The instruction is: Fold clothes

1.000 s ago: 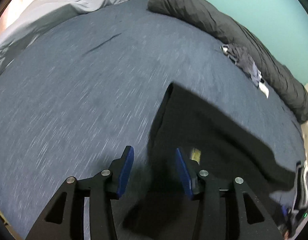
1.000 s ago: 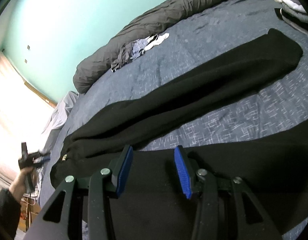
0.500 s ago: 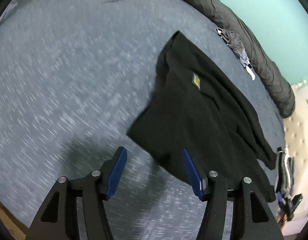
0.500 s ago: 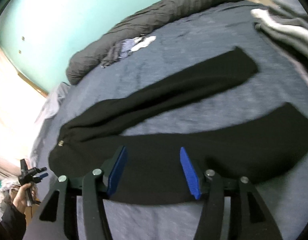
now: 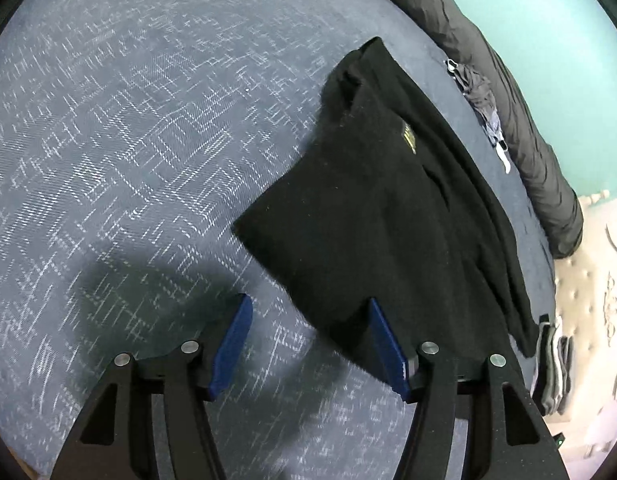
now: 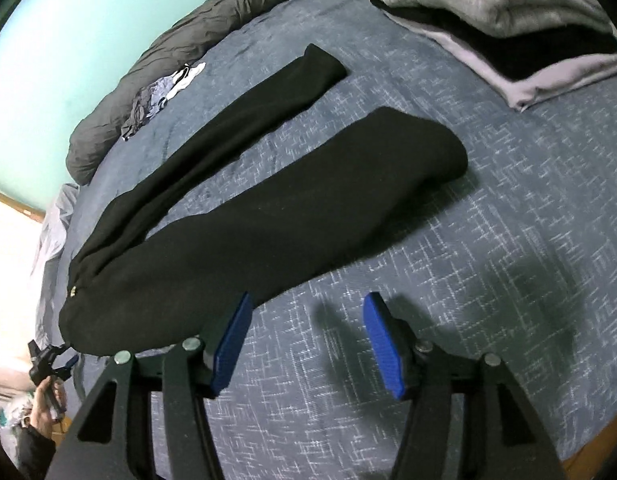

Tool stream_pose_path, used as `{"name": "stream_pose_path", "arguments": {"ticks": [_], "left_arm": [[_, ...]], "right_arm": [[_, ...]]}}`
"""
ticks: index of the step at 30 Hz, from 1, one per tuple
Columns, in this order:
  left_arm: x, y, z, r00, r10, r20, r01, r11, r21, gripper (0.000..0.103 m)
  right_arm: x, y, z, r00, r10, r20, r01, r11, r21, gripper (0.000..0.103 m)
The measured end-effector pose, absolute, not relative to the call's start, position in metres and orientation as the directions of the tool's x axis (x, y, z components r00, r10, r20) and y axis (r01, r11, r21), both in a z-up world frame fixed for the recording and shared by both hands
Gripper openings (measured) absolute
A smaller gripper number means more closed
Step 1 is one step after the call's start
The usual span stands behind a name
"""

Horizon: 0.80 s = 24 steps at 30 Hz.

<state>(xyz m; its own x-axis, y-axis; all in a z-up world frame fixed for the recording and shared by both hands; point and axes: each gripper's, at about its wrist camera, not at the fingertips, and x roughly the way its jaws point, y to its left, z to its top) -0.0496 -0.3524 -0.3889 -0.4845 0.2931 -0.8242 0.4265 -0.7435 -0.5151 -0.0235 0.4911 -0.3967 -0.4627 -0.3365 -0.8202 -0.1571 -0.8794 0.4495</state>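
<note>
Black trousers (image 5: 380, 216) flat on blue bedspread (image 5: 128, 140), left hand-held gripper (image 5: 308, 344) open w/ nothing between pads.

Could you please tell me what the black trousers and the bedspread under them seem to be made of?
Trousers: probably a soft knit or fleece; matte, slightly fuzzy, with no sheen. Bedspread: woven cloth, blue-grey, with pale crosshatch threads showing in the weave.
</note>
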Motion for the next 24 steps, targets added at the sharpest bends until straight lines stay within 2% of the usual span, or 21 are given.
{"name": "stream_pose_path", "arguments": {"ticks": [3,4,5,6,9,11,16,17,18,19,21,24], "left_arm": [[-0.051,-0.357,-0.392,-0.509,0.292,-0.81,0.434,-0.725,-0.534,0.063],[-0.052,-0.358,-0.392,-0.518,0.288,-0.805,0.435,-0.721,-0.539,0.058],[-0.053,-0.359,-0.391,-0.524,0.286,-0.803,0.434,-0.721,-0.54,0.046],[-0.055,-0.358,-0.392,-0.524,0.284,-0.803,0.431,-0.725,-0.537,0.04],[-0.06,-0.357,-0.392,-0.523,0.287,-0.802,0.419,-0.733,-0.535,0.028],[-0.062,-0.357,-0.391,-0.53,0.287,-0.798,0.412,-0.736,-0.538,0.017],[-0.063,-0.356,-0.373,-0.57,0.271,-0.776,0.382,-0.748,-0.542,0.011],[-0.063,-0.354,-0.368,-0.573,0.267,-0.775,0.372,-0.758,-0.536,0.01],[-0.062,-0.353,-0.362,-0.576,0.264,-0.774,0.363,-0.765,-0.532,0.01],[-0.062,-0.352,-0.356,-0.581,0.262,-0.77,0.356,-0.77,-0.53,0.009],[-0.062,-0.352,-0.344,-0.597,0.257,-0.76,0.345,-0.773,-0.532,0.008],[-0.049,-0.359,-0.326,-0.627,0.243,-0.74,0.331,-0.777,-0.536,0.008]], "right_arm": [[-0.026,0.488,-0.399,-0.46,-0.334,-0.822,-0.147,-0.885,0.442,0.062],[-0.027,0.489,-0.402,-0.458,-0.335,-0.823,-0.158,-0.881,0.447,0.063],[-0.029,0.491,-0.406,-0.455,-0.339,-0.823,-0.176,-0.872,0.457,0.063],[-0.031,0.495,-0.411,-0.454,-0.344,-0.822,-0.192,-0.863,0.467,0.063],[-0.035,0.503,-0.419,-0.466,-0.344,-0.815,-0.225,-0.845,0.486,0.063],[-0.037,0.507,-0.421,-0.483,-0.345,-0.805,-0.239,-0.833,0.5,0.063],[-0.05,0.508,-0.42,-0.5,-0.337,-0.798,-0.236,-0.833,0.5,0.063],[-0.052,0.507,-0.419,-0.503,-0.335,-0.796,-0.227,-0.838,0.496,0.051],[-0.053,0.506,-0.417,-0.503,-0.333,-0.797,-0.213,-0.847,0.488,0.025],[-0.056,0.504,-0.415,-0.5,-0.331,-0.8,-0.199,-0.856,0.478,0.017],[-0.057,0.503,-0.409,-0.506,-0.329,-0.797,-0.18,-0.864,0.471,0.004],[-0.054,0.505,-0.393,-0.528,-0.344,-0.777,-0.151,-0.862,0.484,0.004]]}}
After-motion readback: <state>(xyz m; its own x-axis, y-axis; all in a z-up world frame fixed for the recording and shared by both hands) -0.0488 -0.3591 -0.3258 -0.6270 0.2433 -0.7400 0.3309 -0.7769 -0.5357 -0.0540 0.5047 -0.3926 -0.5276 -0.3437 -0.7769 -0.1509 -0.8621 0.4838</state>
